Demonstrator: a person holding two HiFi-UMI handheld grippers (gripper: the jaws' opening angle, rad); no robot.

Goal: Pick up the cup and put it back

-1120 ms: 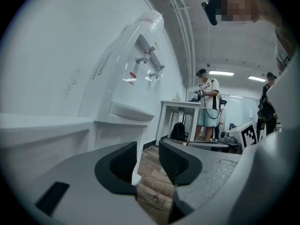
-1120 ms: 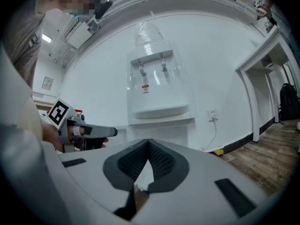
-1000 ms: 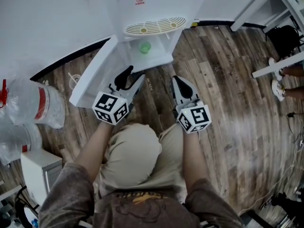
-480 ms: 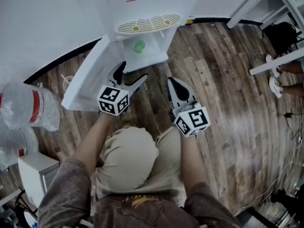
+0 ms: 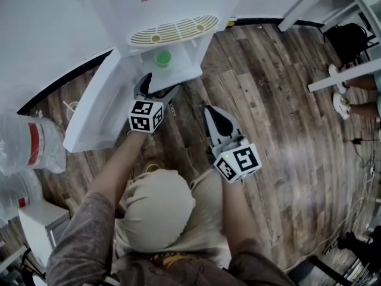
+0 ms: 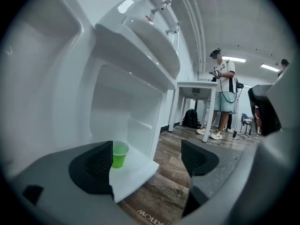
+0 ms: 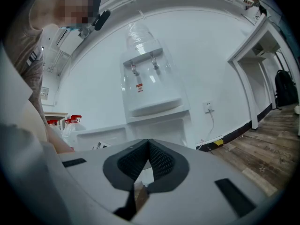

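L. gripper [image 5: 159, 87] jaws just opened wide, nothing betw. them yet; r. gripper [image 5: 213, 117] is pinched together, empty. Green cup [image 6: 119, 154] is stood in the dispenser [image 5: 178, 5] recess, off-centre by the l. pad [image 6: 96, 161]. It could be knocked over if the approach isn't corrected.

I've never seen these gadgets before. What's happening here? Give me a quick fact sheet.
Cup: green cup, upright on the shelf in the water cooler's open lower compartment
Left gripper: jaws wide, just been opening, nothing between them, aimed towards the cup
Right gripper: shut, empty, held back over the floor
Cup touched: no
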